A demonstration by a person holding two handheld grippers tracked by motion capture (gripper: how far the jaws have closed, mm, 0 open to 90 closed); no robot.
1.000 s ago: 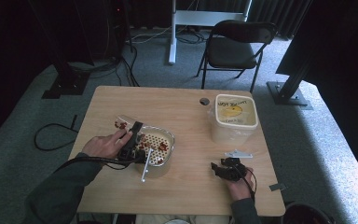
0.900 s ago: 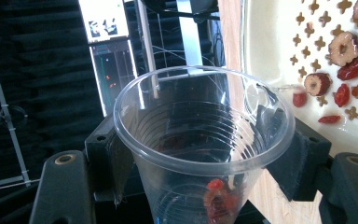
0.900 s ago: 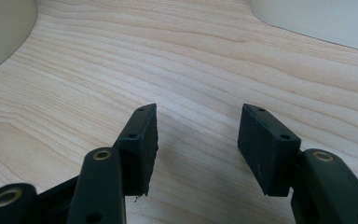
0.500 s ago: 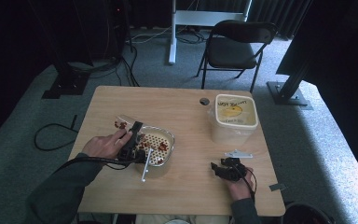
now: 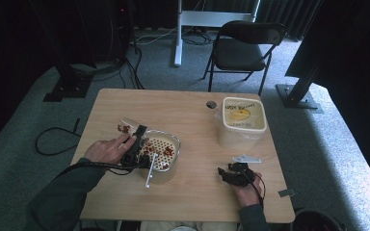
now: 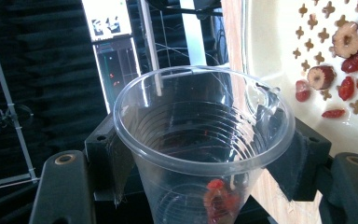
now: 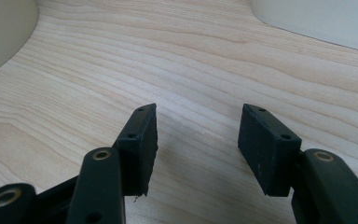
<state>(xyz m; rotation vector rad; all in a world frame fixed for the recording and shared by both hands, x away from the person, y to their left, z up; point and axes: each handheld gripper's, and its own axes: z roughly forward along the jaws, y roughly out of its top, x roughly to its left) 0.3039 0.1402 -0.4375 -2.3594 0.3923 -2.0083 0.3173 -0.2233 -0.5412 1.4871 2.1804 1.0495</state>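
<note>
My left gripper (image 5: 136,139) is shut on a clear plastic cup (image 6: 200,140), which it holds tipped on its side at the left rim of a cream strainer bowl (image 5: 173,143). A few red dried fruits (image 6: 219,198) cling inside the cup. Red dates and berries (image 6: 342,60) lie on the strainer's perforated floor. The cup (image 5: 125,126) shows at the bowl's left edge in the high view. My right gripper (image 5: 224,174) rests low over the table near the front right, its jaws open with bare wood between the pads (image 7: 142,140).
A lidded cream tub (image 5: 242,120) with a yellow label stands at the back right. A small white piece (image 5: 245,158) lies just behind my right gripper. A white handle (image 5: 150,172) sticks out from the bowl toward the front. A folding chair (image 5: 243,45) stands beyond the table.
</note>
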